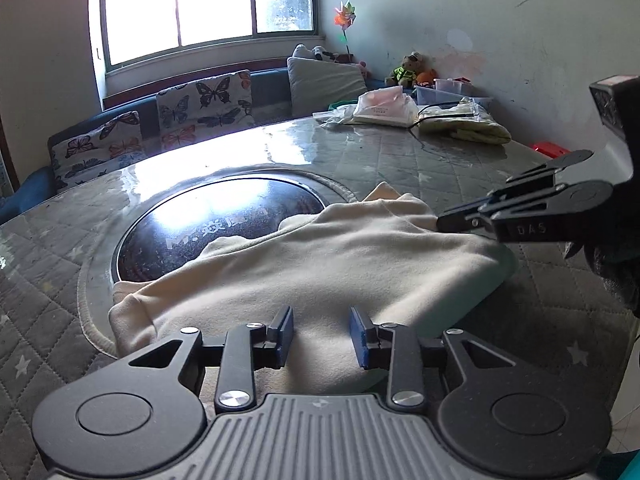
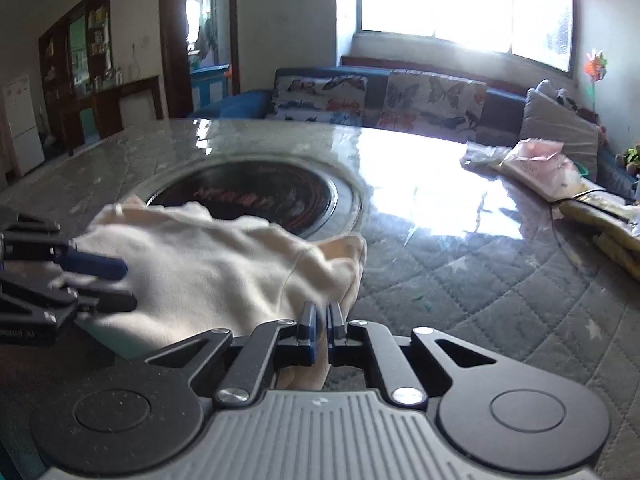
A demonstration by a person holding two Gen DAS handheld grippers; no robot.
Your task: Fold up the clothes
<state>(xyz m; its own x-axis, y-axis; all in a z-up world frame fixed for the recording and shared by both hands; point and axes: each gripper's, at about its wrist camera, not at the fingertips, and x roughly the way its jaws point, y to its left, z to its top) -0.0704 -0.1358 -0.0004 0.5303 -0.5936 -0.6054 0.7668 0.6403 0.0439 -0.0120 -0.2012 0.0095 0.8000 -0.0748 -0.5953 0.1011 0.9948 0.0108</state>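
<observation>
Meanwhile, the cream garment point(image 1: 320, 256) lay bunched on the quilted table cover point(image 1: 420, 160), its far edge draped over the rim of the round black glass plate point(image 1: 208, 216) set into the tabletop. The left gripper point(image 1: 322, 334) hovered at the garment's near edge with its blue-padded fingers point(image 1: 285, 328) spread wide, nothing between them, the cloth showing through the gap. The right gripper point(image 1: 442, 224) reached in from the right side, its tips meeting the garment's far right corner; in its own wrist view the right gripper point(image 2: 322, 322) had its jaws drawn nearly together with a fold of cream fabric point(image 2: 224, 264) pinched between them. From that view the left gripper point(image 2: 120, 284) stood at the opposite side of the garment, fingers apart. Farther back on the table sat a heap of plastic-wrapped packets point(image 1: 380, 108) and a folded yellowish cloth point(image 1: 468, 124), well apart from the garment. Butterfly-print cushions point(image 1: 204, 100) lined the sofa beneath the bright window point(image 1: 204, 4).
</observation>
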